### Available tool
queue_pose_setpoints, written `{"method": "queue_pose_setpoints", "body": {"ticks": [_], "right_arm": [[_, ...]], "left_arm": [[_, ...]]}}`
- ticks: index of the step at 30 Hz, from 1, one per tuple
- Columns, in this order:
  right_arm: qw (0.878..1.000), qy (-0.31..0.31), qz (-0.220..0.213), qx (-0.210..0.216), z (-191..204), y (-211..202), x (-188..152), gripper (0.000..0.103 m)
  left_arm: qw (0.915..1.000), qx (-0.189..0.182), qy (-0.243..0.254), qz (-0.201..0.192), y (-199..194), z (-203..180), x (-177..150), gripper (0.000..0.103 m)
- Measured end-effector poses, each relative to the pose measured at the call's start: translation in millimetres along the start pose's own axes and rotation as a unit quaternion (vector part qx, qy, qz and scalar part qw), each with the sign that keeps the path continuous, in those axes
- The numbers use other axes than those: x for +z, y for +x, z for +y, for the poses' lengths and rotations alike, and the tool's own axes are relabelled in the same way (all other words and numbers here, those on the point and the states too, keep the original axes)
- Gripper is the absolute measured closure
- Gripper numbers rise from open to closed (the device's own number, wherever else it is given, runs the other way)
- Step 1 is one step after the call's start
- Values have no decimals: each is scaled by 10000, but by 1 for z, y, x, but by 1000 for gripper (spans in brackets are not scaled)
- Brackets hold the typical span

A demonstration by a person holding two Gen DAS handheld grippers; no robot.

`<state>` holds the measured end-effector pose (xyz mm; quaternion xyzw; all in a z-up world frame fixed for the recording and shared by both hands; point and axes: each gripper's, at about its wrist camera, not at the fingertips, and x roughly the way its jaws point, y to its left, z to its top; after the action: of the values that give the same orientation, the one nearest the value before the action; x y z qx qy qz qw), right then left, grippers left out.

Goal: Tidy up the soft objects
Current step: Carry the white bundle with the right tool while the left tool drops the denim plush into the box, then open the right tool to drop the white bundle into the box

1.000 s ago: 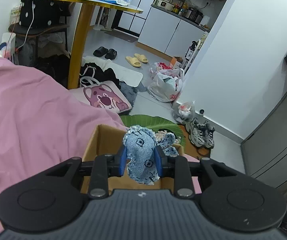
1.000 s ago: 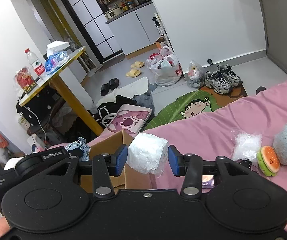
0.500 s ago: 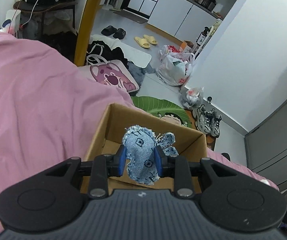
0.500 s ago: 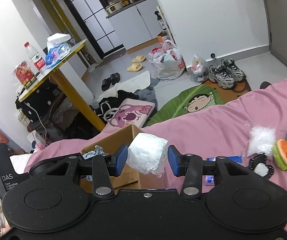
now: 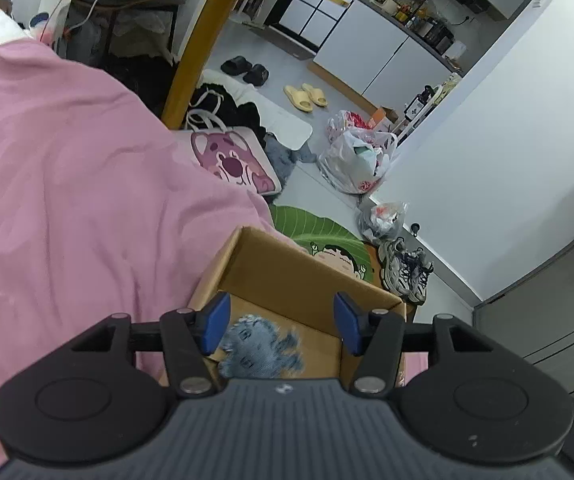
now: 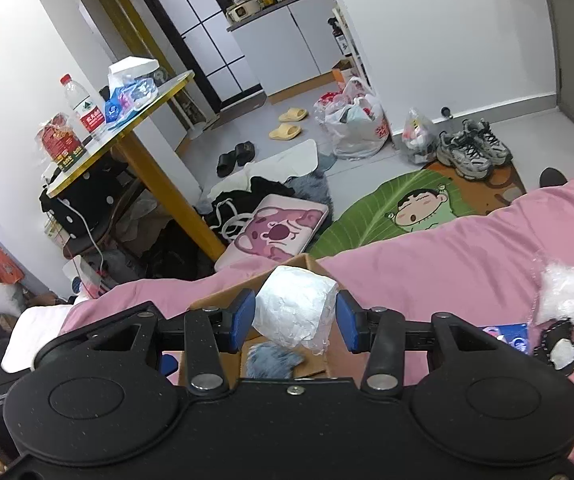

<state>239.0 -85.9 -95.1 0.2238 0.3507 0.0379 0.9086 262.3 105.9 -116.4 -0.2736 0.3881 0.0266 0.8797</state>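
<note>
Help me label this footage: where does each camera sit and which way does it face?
Left wrist: on the left tool, looking down into the cardboard box at the denim toy lying inside; its open blue pads show.
Right wrist: on the right tool, facing the box and room; pads grip the white wad.
Shared: box, denim toy, pink bedspread, floor clutter.

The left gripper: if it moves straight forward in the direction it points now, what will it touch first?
Most likely the denim toy lying in the cardboard box, just ahead of the open left gripper. Depth is unclear, so the box floor could come first.
</note>
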Motion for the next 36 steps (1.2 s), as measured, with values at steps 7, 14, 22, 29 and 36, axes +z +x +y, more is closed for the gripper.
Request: {"method": "queue_pose_setpoints", "body": {"ticks": [7, 14, 22, 29, 36], "right_arm": [[9999, -62, 132, 39, 11, 18, 2, 59], [9993, -110, 171, 301, 25, 30, 19, 57], [9979, 110, 473, 434, 16, 39, 16, 41], [9990, 111, 343, 249, -6, 19, 17, 34], [9998, -74, 165, 57, -31, -11, 23, 26]], "left_arm": [[9997, 142, -128, -166, -12, 9, 6, 33], [9987, 253, -403, -181, -12, 22, 12, 14], [9988, 295, -392, -49, -5, 25, 13, 6], [9994, 216, -265, 82, 0, 20, 9, 6], [9997, 140, -31, 185, 0, 5, 4, 6]]}}
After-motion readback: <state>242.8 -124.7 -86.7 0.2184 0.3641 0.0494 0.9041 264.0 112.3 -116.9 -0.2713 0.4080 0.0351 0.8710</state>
